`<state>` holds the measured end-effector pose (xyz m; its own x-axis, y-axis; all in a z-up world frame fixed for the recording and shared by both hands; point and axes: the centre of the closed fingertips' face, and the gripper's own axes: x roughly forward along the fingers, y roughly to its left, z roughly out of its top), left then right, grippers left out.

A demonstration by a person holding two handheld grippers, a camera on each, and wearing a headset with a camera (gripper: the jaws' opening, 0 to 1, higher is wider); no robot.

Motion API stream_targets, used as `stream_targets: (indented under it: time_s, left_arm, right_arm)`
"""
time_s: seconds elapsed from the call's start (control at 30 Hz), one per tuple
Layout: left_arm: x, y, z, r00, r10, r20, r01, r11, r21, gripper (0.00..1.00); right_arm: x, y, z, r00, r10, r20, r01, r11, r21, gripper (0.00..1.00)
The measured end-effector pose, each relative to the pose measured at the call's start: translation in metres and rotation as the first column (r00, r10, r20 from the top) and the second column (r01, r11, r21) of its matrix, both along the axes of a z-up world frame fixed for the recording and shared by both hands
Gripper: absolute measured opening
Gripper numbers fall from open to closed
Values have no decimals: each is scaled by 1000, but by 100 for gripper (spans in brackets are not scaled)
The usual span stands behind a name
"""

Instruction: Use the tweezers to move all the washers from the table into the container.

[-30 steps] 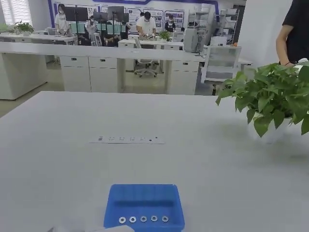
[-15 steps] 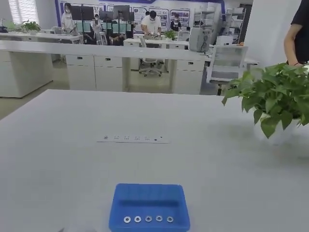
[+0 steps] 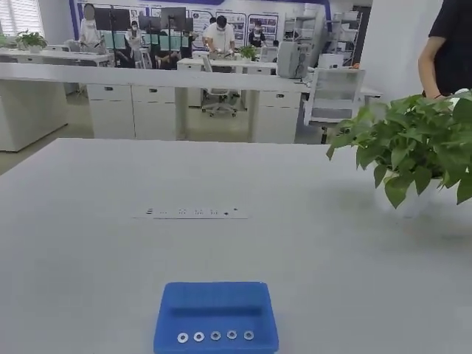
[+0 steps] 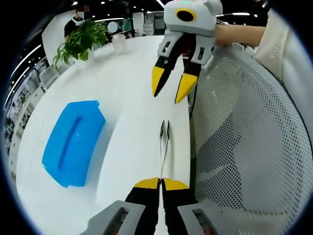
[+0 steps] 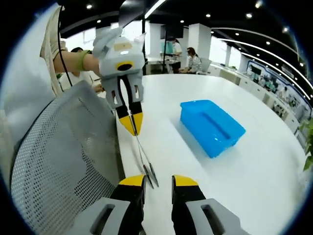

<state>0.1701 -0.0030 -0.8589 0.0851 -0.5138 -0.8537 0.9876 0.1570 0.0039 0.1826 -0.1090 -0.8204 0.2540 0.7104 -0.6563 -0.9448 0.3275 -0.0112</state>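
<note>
Your left gripper (image 4: 160,182) is clamped on the tweezers (image 4: 164,142): its two yellow tips are pressed together on the rear end of the tool. The two thin points of the tweezers lie close together and face away from the left gripper, toward your right gripper (image 4: 168,93). In the right gripper view, the left gripper (image 5: 131,125) comes in from the far left with the tweezers (image 5: 144,156) reaching down to a spot just beside your right gripper (image 5: 158,181).

Your right gripper holds nothing; its jaws stand apart with a clear gap between the tips.

Both grippers are at the near edge of the white table (image 3: 332,258), beside a mesh chair back (image 4: 244,127).

In the head view, the blue container (image 3: 215,317) sits on the table near you. A row of five washers (image 3: 215,335) lies in its near part, side by side.

Beyond the container, a pale strip (image 3: 192,213) with small marks lies on the table. A potted plant (image 3: 413,147) stands at the far right of the table.
</note>
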Motion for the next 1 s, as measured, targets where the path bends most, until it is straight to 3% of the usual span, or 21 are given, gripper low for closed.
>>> stream_targets:
  time_s: [0.13,0.17,0.27,0.33,0.37,0.43,0.53,0.63,0.7,0.8,0.87,1.0]
  left_arm:
    - [2,6,-4,1000,-11,14,10,999,49,0]
    - [3,9,-6,1000,-15,18,14,997,70,0]
    - [4,14,-10,999,-32,23,29,994,108,0]
    - [4,17,-13,999,-39,17,36,991,130,0]
    - [4,18,-14,999,-42,16,39,990,138,0]
    - [4,20,-16,998,-57,13,54,985,163,0]
    - [7,22,-18,997,-72,16,68,980,189,0]
    - [9,22,-19,996,-83,13,78,975,210,0]
    - [8,22,-20,996,-87,4,83,971,226,0]
    - [8,24,-22,995,-96,-1,93,965,246,0]
    - [8,25,-22,995,-101,-4,99,961,258,0]
    - [8,26,-25,994,-105,-18,106,953,285,0]
  right_arm:
    - [7,-20,18,994,-106,21,105,993,54,23]
    - [3,-27,20,994,-103,21,101,993,62,26]
    - [4,-46,19,983,-179,28,176,981,80,28]
    - [5,-57,18,966,-259,-6,258,958,127,28]
    - [7,-58,21,953,-302,-23,302,939,165,29]
    - [10,-55,28,950,-312,2,305,932,197,32]
    - [17,-53,36,944,-323,72,303,931,202,33]
    - [19,-51,38,937,-342,65,317,916,246,38]
    - [18,-52,37,937,-343,71,317,916,245,42]
    - [19,-52,35,932,-344,118,309,920,242,46]
    - [20,-54,34,931,-346,117,311,919,241,48]
    - [23,-56,40,920,-370,131,326,906,270,49]
